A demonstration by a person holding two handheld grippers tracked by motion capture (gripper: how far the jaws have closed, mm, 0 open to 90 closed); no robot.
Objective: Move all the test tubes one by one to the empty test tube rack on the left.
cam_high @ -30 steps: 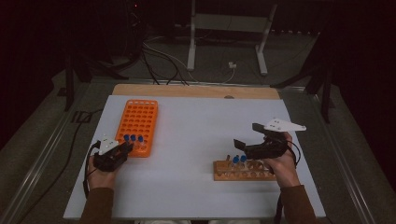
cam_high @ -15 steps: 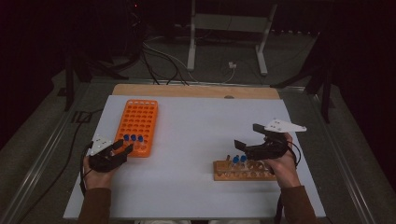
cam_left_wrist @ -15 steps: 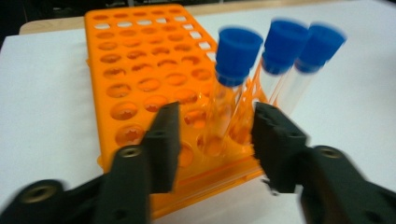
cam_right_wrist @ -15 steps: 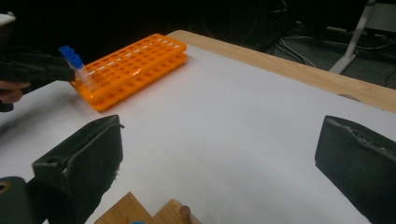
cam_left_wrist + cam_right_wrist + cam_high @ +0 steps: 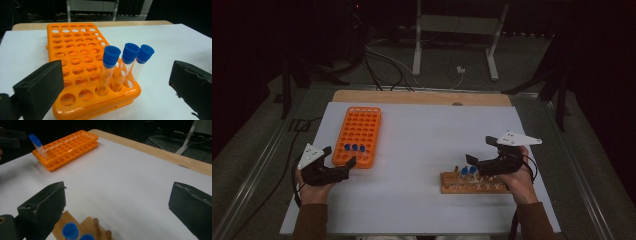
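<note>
In the high view, the left gripper [image 5: 338, 161] is held just beside the near end of the orange rack [image 5: 358, 135]; its jaws have just been opening, and nothing is pinched. The right gripper [image 5: 478, 161] is held over the wooden rack [image 5: 472, 183], jaws spread.

In the left gripper view, three blue-capped tubes [image 5: 123, 68] are seated in the orange rack's near corner, between the spread jaws, untouched.

In the right gripper view, two blue caps [image 5: 70, 231] are seen below the spread, empty jaws
</note>
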